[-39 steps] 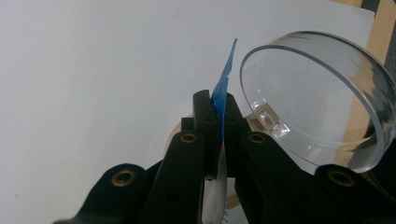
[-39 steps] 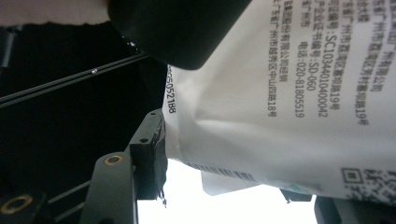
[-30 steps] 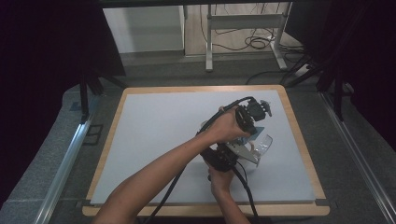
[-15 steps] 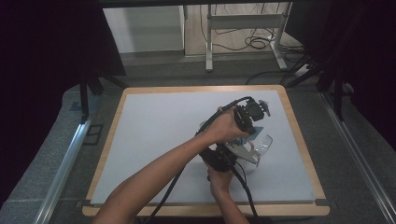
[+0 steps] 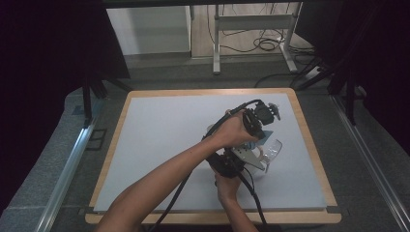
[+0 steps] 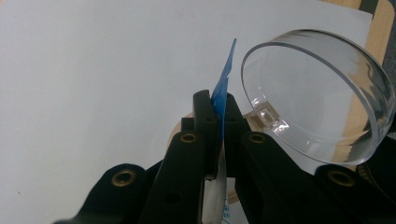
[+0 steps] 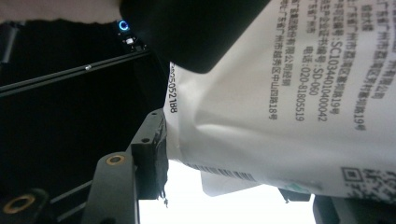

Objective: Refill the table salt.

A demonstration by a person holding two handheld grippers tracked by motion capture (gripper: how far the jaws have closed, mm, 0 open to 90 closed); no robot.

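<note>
A white printed packet (image 7: 280, 93) with a blue edge (image 6: 226, 70) is held between both grippers above the white mat. My left gripper (image 6: 218, 100) is shut on the blue edge. My right gripper (image 7: 238, 158) is shut on the white printed side, its left finger (image 7: 150, 154) pressed against it. A clear round dish (image 6: 317, 93) sits tilted just beside the left jaws. In the high view both hands meet right of centre, the left gripper (image 5: 256, 128) above the right gripper (image 5: 232, 162), with the dish (image 5: 273, 147) at their right. The hands hide most of the packet there.
The white mat (image 5: 164, 140) lies on a table with a wooden rim (image 5: 309, 140). Cables trail from both grippers toward the front edge. A metal stand and floor cables lie beyond the table's far side.
</note>
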